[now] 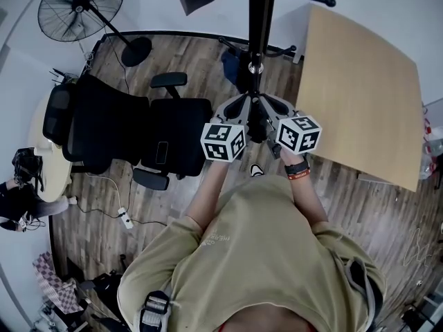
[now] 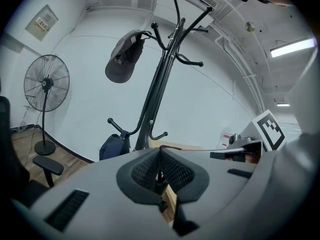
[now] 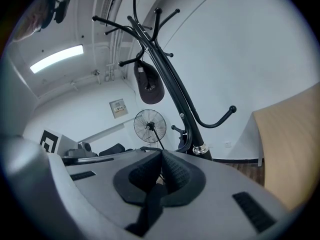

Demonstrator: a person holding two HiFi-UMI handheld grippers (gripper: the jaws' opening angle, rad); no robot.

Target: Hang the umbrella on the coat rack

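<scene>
- The left gripper point(image 2: 160, 151) has its pads pressed together; a thin dark piece of the umbrella point(image 2: 160, 181) sits pinched low between them.
- The right gripper point(image 3: 161, 154) is likewise clamped, with a dark strap of the umbrella point(image 3: 150, 204) trailing out from between its pads toward the camera.
- In the head view both grippers meet tip to tip, left point(image 1: 243, 104) and right point(image 1: 268, 104), and the black umbrella point(image 1: 258, 127) hangs between them, just in front of the pole.
- The coat rack point(image 3: 172, 89) is black, with curved, knob-tipped hooks.
- A dark cap point(image 2: 122, 59) fills one upper hook; a blue bag point(image 2: 114, 146) hangs on a low one.
- A wooden table point(image 1: 360, 95) stands beside the rack, an office chair point(image 1: 138, 133) on the other side, and a pedestal fan point(image 1: 79, 5) further off.
</scene>
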